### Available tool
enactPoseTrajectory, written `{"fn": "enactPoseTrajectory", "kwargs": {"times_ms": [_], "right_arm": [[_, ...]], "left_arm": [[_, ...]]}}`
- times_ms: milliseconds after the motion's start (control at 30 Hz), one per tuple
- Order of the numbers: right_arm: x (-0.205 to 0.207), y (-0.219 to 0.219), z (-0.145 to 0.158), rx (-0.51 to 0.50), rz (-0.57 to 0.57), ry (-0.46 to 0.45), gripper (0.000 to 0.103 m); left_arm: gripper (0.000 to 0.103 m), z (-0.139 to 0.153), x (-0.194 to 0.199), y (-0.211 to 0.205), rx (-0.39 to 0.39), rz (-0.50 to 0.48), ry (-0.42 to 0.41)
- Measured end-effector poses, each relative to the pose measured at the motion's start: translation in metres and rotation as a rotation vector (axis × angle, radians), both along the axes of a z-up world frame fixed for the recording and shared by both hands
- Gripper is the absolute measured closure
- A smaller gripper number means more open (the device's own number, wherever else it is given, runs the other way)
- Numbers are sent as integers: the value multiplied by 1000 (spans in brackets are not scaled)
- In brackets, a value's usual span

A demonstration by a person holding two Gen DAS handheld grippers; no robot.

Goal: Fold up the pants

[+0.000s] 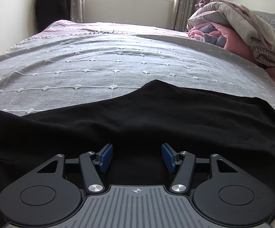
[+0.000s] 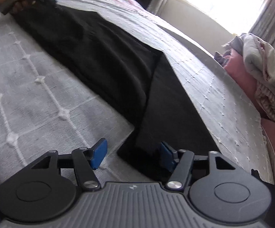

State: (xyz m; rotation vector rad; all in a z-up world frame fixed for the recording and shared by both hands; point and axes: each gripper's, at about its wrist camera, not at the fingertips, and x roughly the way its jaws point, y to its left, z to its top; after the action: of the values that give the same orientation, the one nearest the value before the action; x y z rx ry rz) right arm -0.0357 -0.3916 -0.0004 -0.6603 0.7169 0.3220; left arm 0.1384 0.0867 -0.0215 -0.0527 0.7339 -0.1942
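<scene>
Pants (image 2: 91,60) lie black and lengthwise on my bed's grey cover (image 1: 91,60). My left claw (image 1: 136,156) hovers wide over the pants' cloth, gripping nothing. My right claw (image 2: 131,154) gapes wide at the pants' hem, empty. Bundled quilts (image 1: 240,26) sit beyond the pants.

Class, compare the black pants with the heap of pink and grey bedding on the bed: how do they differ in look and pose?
The black pants are one dark colour; the heap of pink and grey bedding mixes pale shades. The pants lie spread flat; the bedding is bundled high. The pants lie by both open grippers, left gripper and right gripper; the bedding sits farther off. Both rest on the grey bedspread.
</scene>
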Motion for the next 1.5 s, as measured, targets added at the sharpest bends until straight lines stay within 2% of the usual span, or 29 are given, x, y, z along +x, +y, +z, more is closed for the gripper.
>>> {"fn": "enactPoseTrajectory", "kwargs": {"times_ms": [33,67,200,333,400,500,633,767,933,1000,1100,1133,1167,1200,1267,1333,1433,1467,1500], "right_arm": [[3,-1,2,-7,-9,1,16],[7,-1,3,-22,-6,12,38],[15,0,12,-101,7,5,39],[48,-34,60,22,-78,-107,40],[80,-61,82,81,-144,-147,40],[137,-96,96,98,-231,-165,40],[210,-139,88,94,-384,-141,40],[260,-174,50,120,-526,-37,40],[263,-171,9,111,-595,25,38],[258,-171,10,113,-612,13,27],[248,-177,25,138,-611,-28,21],[241,-179,32,179,-601,-49,20],[235,-181,40,234,-586,-65,19],[231,-183,45,275,-574,-74,16],[231,-184,50,305,-558,-79,13],[237,-181,43,276,-565,-50,12],[251,-181,24,213,-626,5,6],[253,-182,19,201,-651,16,7],[252,-182,16,215,-658,23,15]], "left_arm": [[47,0,0,0,-2,0,0],[47,1,0,1,-6,0,0],[47,2,0,3,-22,1,0],[47,-1,2,1,-20,0,8],[47,-1,2,-1,-9,-4,8],[47,-1,2,-1,-11,-5,6],[47,-1,4,0,-16,-1,6],[47,-2,3,-5,-2,-16,0],[47,0,3,-6,-7,-22,-7],[47,3,4,-2,-24,-15,-7],[47,11,5,2,-42,-10,-26],[44,15,6,3,-47,-9,-36],[36,18,8,4,-52,-8,-45],[32,22,11,4,-59,-6,-54],[30,28,21,4,-76,-1,-56],[30,32,33,-1,-82,-19,-52],[30,33,55,-12,-31,-47,-39],[29,33,64,-16,-9,-56,-34],[27,32,72,-20,6,-61,-27]]}}
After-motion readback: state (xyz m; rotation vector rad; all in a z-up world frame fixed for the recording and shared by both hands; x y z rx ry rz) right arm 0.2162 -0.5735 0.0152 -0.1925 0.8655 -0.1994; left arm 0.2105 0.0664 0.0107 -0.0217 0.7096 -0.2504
